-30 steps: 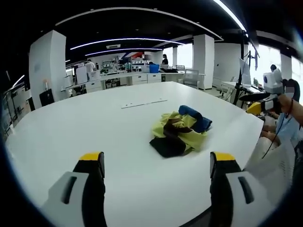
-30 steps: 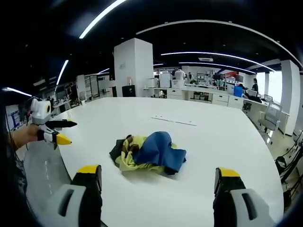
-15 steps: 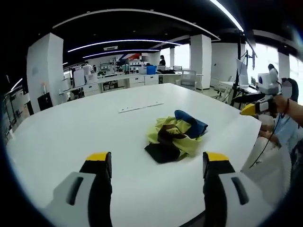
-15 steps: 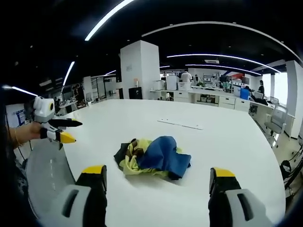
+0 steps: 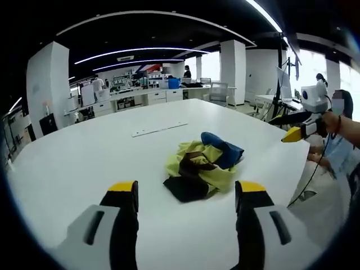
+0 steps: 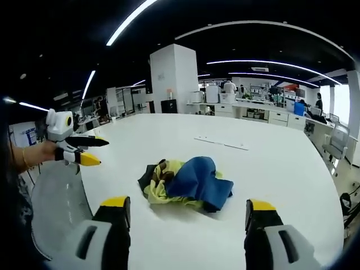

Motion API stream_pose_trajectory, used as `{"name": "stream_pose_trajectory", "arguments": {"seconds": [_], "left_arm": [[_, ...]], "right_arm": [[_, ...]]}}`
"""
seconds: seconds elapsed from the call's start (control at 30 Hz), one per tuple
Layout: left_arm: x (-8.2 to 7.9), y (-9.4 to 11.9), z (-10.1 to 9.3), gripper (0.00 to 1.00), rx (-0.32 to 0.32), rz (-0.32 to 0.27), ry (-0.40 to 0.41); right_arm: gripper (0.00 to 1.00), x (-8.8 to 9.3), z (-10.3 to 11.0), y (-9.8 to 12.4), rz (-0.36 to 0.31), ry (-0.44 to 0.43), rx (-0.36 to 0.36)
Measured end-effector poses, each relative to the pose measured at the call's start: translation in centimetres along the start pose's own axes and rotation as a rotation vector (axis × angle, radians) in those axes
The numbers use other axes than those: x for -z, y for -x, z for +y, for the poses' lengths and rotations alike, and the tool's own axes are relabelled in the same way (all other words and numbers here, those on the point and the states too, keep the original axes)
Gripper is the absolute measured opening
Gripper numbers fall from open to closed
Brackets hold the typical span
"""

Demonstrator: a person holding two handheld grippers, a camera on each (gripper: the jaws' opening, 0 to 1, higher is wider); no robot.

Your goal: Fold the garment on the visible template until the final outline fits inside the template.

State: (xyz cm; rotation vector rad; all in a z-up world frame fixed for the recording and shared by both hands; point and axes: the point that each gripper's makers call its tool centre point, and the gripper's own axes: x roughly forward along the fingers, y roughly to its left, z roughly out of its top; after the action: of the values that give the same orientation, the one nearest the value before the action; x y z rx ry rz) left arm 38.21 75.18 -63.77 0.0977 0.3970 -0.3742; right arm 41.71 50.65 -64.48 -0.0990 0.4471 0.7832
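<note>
Garment (image 5: 203, 166): one crumpled heap, yellow, blue and dark cloth bunched together, lying on the white table (image 5: 84, 152). Left gripper view: heap sits straight ahead of my left gripper (image 5: 187, 194), slightly right of its centre line and past the yellow tips, not touching; jaws stand apart, holding nothing. Dark part of the heap lies nearest me, blue part at the far side. My right gripper (image 5: 296, 125) hangs off to the right over the table edge, well apart from the cloth. Template: possibly the thin pale strip (image 5: 159, 129) on the table beyond the heap, too faint to tell. Right gripper view: same garment (image 6: 188, 183) ahead and between my right gripper's (image 6: 187, 209) spread, unladen jaws, blue side toward me, long axis running across the view. Left gripper (image 6: 83, 149) shows at the left, near the table edge. Judgement: both claws lie about equally near; the heap must first be reached forward and spread.
</note>
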Motion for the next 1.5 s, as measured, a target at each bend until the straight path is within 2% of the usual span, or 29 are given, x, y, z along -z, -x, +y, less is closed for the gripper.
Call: {"name": "stream_pose_trajectory", "arguments": {"seconds": [0.17, 0.47, 0.67, 0.8, 1.0, 1.2, 1.5], "left_arm": [[0.1, -1.1, -0.3, 0.61, 0.017, 0.012, -0.009], [-0.2, -3.0, -0.4, 0.55, 0.029, -0.006, -0.016], [-0.1, -4.5, -0.3, 0.52, 0.04, -0.001, -0.019], [0.4, -6.0, -0.6, 0.49, 0.066, 0.014, -0.052], [1.0, -7.5, -0.5, 0.48, 0.091, 0.034, -0.056], [1.7, -9.1, -0.2, 0.45, 0.104, 0.047, -0.045], [2.6, -10.6, 0.8, 0.38, 0.104, 0.052, -0.005]], "right_arm": [[0.75, 0.5, 0.1, -0.9, 0.017, 0.017, -0.03], [0.63, 1.4, 1.5, -3.1, 0.05, 0.024, -0.109], [0.54, 1.5, 1.8, -4.3, 0.059, 0.049, -0.131], [0.4, 1.9, 1.9, -5.2, 0.076, 0.064, -0.155], [0.4, 2.3, 2.1, -6.5, 0.095, 0.098, -0.175], [0.36, 2.7, 1.4, -7.6, 0.126, 0.169, -0.155], [0.33, 3.5, 1.1, -9.2, 0.176, 0.194, -0.187]]}}
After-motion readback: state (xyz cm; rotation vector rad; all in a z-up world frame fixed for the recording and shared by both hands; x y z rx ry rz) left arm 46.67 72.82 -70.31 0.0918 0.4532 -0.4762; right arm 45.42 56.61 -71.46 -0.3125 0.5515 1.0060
